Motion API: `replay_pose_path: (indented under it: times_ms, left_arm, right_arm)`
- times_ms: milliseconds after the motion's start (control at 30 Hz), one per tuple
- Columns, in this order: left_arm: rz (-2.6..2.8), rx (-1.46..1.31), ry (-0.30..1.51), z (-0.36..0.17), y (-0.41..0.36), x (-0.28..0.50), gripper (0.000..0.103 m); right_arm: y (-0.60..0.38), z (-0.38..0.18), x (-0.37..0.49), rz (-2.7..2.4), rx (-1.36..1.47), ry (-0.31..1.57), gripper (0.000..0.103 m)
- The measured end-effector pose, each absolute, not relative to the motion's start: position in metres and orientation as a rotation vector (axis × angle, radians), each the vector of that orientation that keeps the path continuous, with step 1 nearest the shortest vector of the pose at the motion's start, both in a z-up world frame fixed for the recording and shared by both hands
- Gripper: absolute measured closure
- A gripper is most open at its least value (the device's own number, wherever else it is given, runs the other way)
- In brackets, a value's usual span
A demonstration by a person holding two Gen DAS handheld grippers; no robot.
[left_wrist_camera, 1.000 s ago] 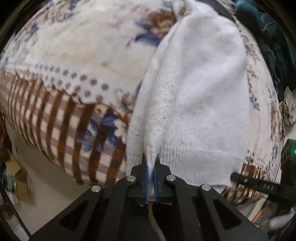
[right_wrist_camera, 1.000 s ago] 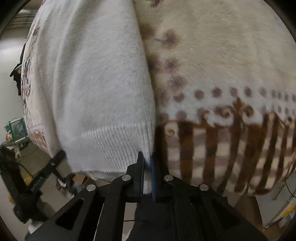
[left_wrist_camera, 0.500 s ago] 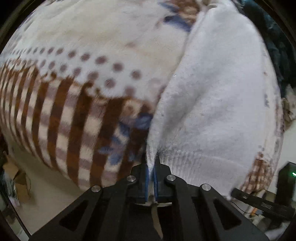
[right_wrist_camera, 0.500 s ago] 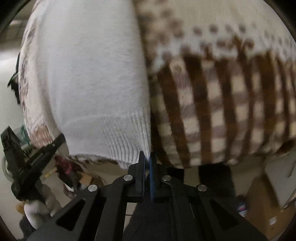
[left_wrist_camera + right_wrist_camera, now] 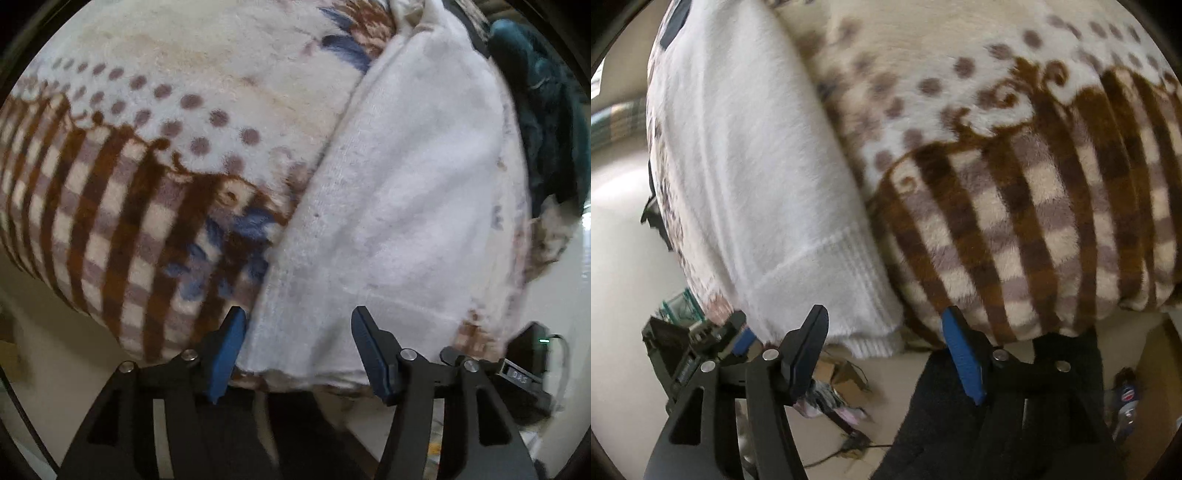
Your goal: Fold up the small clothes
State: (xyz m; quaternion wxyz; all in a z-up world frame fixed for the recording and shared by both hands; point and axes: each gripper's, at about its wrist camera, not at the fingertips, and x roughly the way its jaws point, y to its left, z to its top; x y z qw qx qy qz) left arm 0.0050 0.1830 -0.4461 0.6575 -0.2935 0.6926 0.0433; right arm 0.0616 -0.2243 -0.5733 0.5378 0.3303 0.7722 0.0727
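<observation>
White knit sweater [image 5: 413,206] lies folded on the patterned blanket [image 5: 122,206], filling the frame's right half. Left gripper [image 5: 297,350] and right gripper [image 5: 882,350] are both opening over its ribbed hem, pads off the cloth.

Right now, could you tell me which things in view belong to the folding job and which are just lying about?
Belongs to the job:
- white knitted garment, lying folded lengthwise
- left gripper, jaws opening, pads off the cloth
- right gripper, jaws opening, pads off the cloth
- brown-checked fleece blanket as work surface

Just lying about:
- dark teal fabric
- plastic bottle on the floor
</observation>
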Motion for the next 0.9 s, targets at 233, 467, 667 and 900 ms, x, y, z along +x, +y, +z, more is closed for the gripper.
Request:
replay_pose_path:
  times_ms: [233, 467, 667, 900]
  left_arm:
    - [0.147, -0.597, 1.585, -0.447, 0.180, 0.001, 0.099]
    - [0.084, -0.734, 1.493, -0.391, 0.211, 0.034, 0.050]
    - [-0.002, -0.842, 1.265, -0.356, 0.234, 0.150, 0.035]
    - [-0.047, -0.732, 1.195, -0.386, 0.216, 0.332, 0.035]
  right_arm:
    - [-0.201, -0.562, 0.057, 0.193, 0.649, 1.839, 0.099]
    - [-0.212, -0.555, 0.085, 0.191, 0.542, 1.895, 0.064]
    - [-0.239, -0.497, 0.159, 0.133, 0.464, 1.717, 0.023]
    - [-0.233, -0.477, 0.286, 0.108, 0.474, 1.542, 0.023]
